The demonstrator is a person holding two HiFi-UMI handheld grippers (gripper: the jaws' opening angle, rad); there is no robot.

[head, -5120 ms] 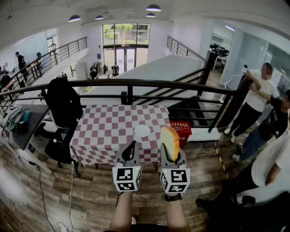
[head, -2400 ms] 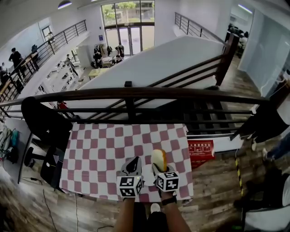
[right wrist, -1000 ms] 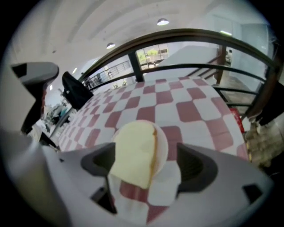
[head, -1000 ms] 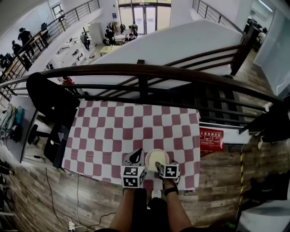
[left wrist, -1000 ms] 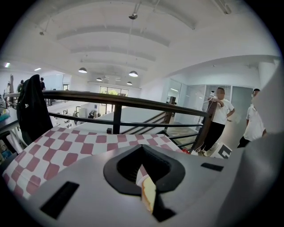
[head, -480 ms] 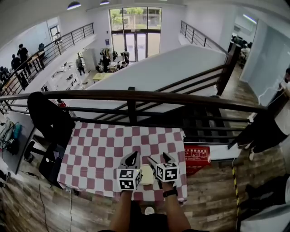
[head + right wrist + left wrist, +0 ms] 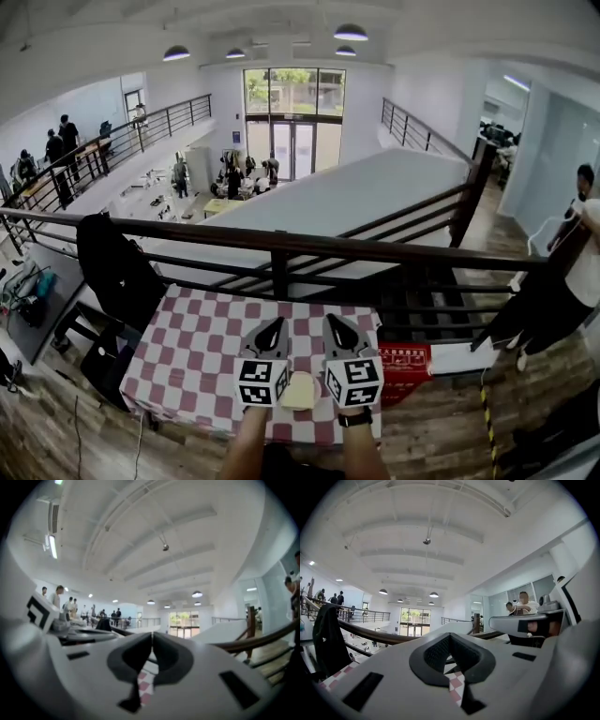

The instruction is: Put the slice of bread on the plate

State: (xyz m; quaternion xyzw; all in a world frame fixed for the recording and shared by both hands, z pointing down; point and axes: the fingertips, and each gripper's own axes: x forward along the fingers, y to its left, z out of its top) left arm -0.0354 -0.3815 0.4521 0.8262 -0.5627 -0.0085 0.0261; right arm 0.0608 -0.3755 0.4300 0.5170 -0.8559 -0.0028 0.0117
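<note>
The pale yellow slice of bread [image 7: 300,388] lies flat on the small round white plate [image 7: 298,407], which sits near the front edge of the surface covered in a red-and-white checked cloth [image 7: 187,347]. In the head view the bread shows in the gap between the two claws, which are held side by side above it and point away from the person. The left claw [image 7: 272,328] is to the left of the plate, and in the left gripper view [image 7: 449,638] its black jaws meet at the tips with nothing between them; only checked cloth shows through the opening behind the tips. The right claw [image 7: 336,326] is to the right of the plate, and in the right gripper view [image 7: 152,635] its jaws are closing to meet at the tips, empty as well. Beyond the surface runs a dark wooden handrail [image 7: 281,246] with a black jacket [image 7: 117,267] draped over it at the left. A red box [image 7: 405,361] stands on the wooden floor just to the surface's right.
</note>
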